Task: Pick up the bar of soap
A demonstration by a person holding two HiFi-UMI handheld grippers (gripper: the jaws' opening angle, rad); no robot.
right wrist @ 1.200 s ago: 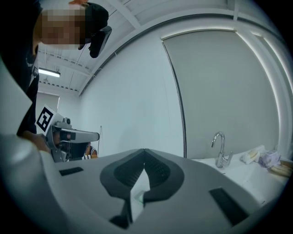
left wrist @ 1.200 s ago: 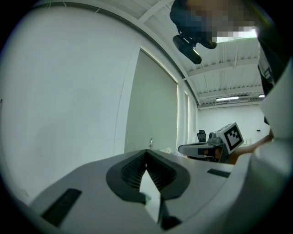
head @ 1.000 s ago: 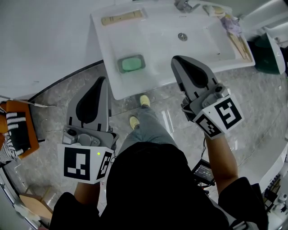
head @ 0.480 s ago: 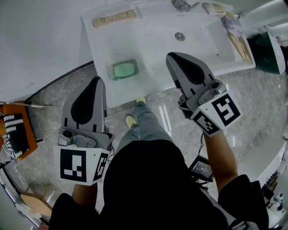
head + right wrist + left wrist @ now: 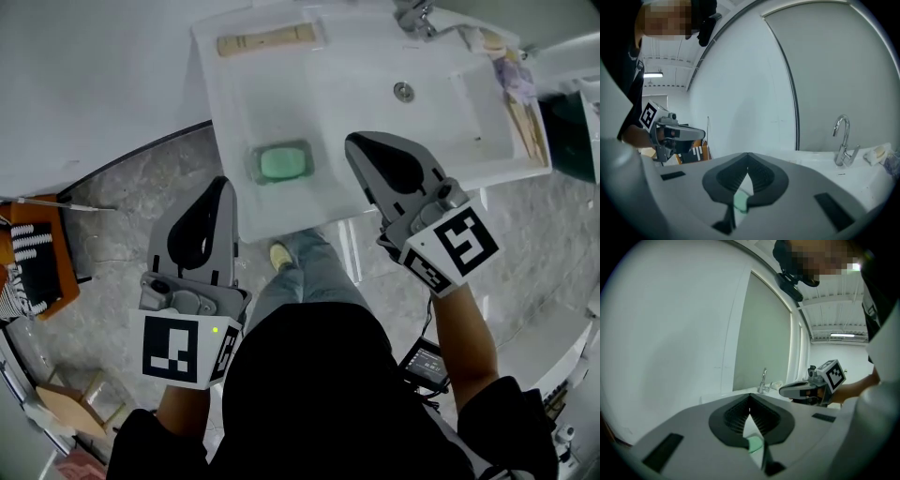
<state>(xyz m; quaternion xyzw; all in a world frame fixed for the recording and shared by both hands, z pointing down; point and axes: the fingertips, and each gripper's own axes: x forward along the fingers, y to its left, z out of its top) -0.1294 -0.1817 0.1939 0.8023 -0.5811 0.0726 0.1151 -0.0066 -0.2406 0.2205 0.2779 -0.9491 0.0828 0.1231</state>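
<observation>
A green bar of soap (image 5: 283,163) lies in a clear dish on the near left part of the white sink (image 5: 234,103). My left gripper (image 5: 219,184) is shut and empty, its tip over the floor just short of the sink's front edge, to the lower left of the soap. My right gripper (image 5: 355,142) is also shut and empty, its tip over the basin a little to the right of the soap. In the left gripper view the soap (image 5: 753,444) shows through the gap below the closed tips (image 5: 750,398). The right gripper view shows the soap (image 5: 740,201) the same way.
A faucet (image 5: 412,17) and drain (image 5: 403,91) are at the back of the basin. A wooden brush (image 5: 267,39) lies on the back left rim, and small items (image 5: 520,94) line the right rim. An orange rack (image 5: 37,262) stands on the floor at the left.
Both grippers have moved forward and lower toward the sink. The right tip now reaches level with the soap, and the left tip has come closer to the sink's front edge.
</observation>
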